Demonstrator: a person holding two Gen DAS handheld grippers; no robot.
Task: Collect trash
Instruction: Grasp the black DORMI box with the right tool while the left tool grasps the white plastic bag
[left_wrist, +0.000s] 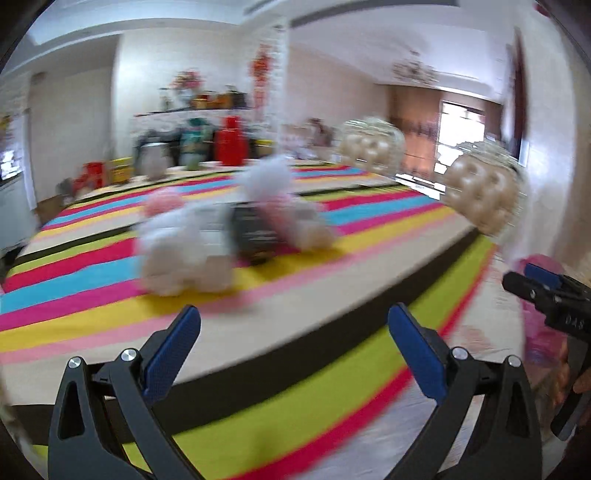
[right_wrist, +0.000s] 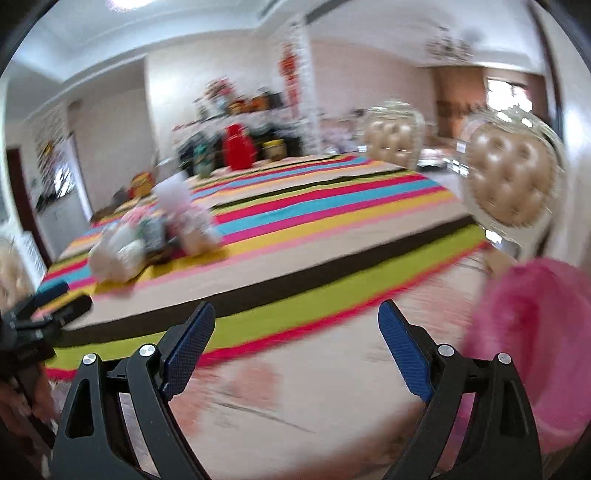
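We find both the left tongs (left_wrist: 293, 347) and right tongs (right_wrist: 297, 341) wide open and empty, the blurred pale crumpled trash heap (left_wrist: 221, 236) uncollected on the striped-cloth table (left_wrist: 332, 332) ahead, pink plastic bag (right_wrist: 532, 354) beside the right tongs.

A heap of trash (left_wrist: 236, 236) lies on the striped tablecloth (left_wrist: 332, 295), well back from the near edge. Behind it stand containers (left_wrist: 231, 142) at the far end. Two chairs (left_wrist: 480, 192) sit along the right side, with a bag (right_wrist: 532, 332) below the nearer one.
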